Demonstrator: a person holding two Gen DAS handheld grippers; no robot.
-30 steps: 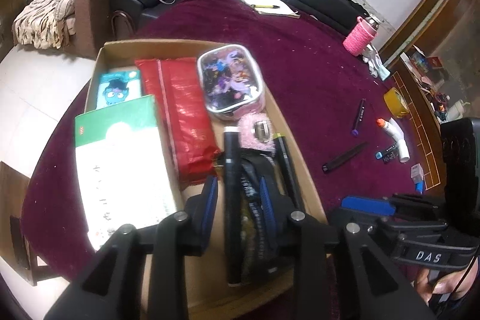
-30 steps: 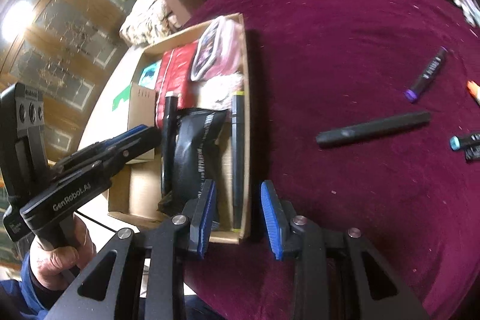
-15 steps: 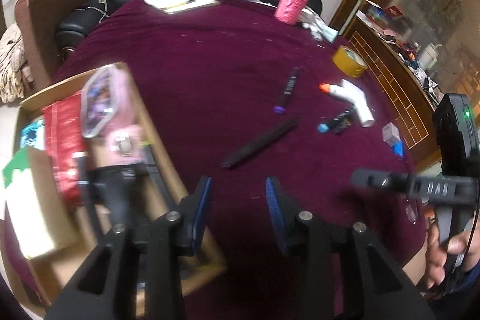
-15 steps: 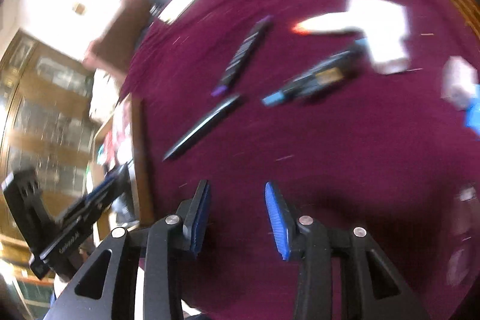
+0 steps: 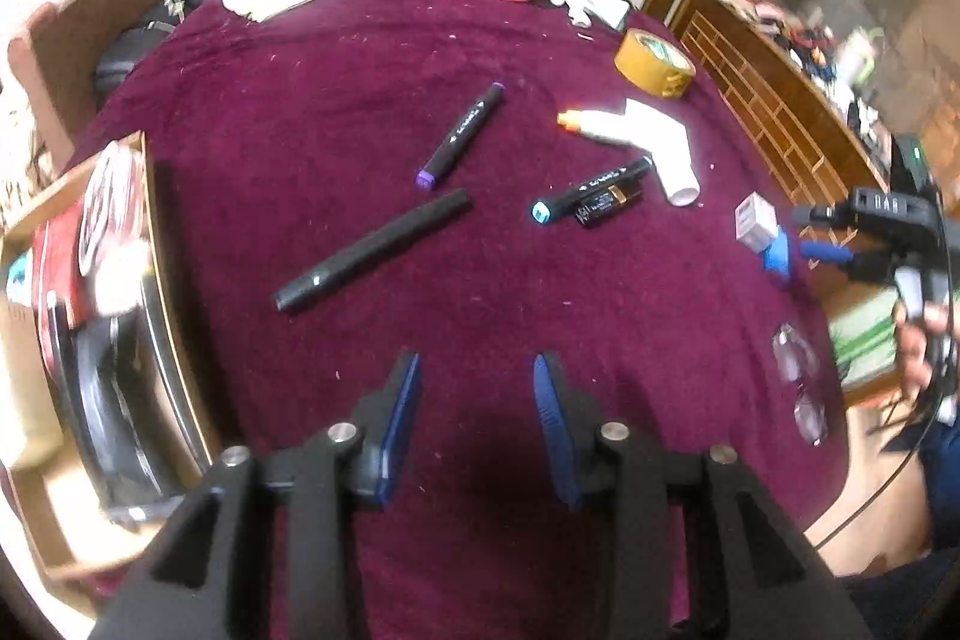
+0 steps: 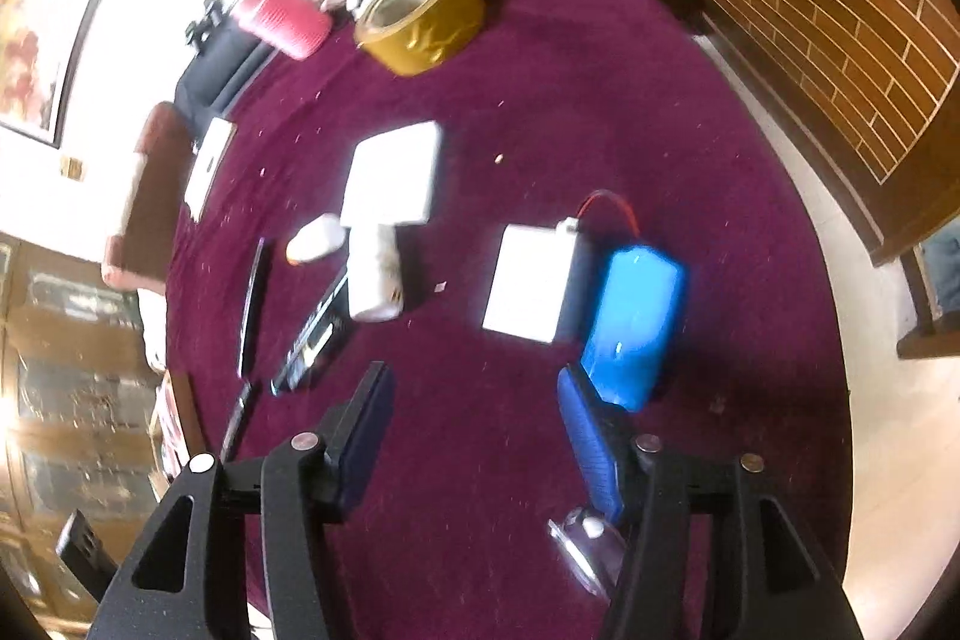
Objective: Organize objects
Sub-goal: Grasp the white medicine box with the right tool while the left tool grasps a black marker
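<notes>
Right gripper [image 6: 474, 430] first: its blue-padded jaws have just been opening and now stand wide with nothing between them, hanging over the maroon velvety tablecloth [image 6: 540, 100], which I read as a reach toward the loose clutter. Just beyond its right pad lies the glossy blue rectangular battery pack [image 6: 636, 322], trailing a thin red wire, touching a flat white plastic box [image 6: 528, 280] on its far side. Further from the battery pack, a white L-shaped plastic gun-like tool [image 6: 390, 196] lies flat, and beyond that a shiny tan roll of packing tape [image 6: 420, 19] rests on its side near the ribbed pink cup [image 6: 282, 19].

Left gripper [image 5: 477, 394] now: jaws also just opening, a moderate gap, empty. Ahead of it lies a long matte black pen-shaped stick [image 5: 372, 250], then a purple-capped black marker [image 5: 462, 133]. The brown cardboard box [image 5: 150, 232], already packed with stationery, sits at the cloth's left edge, well away from the battery pack.
</notes>
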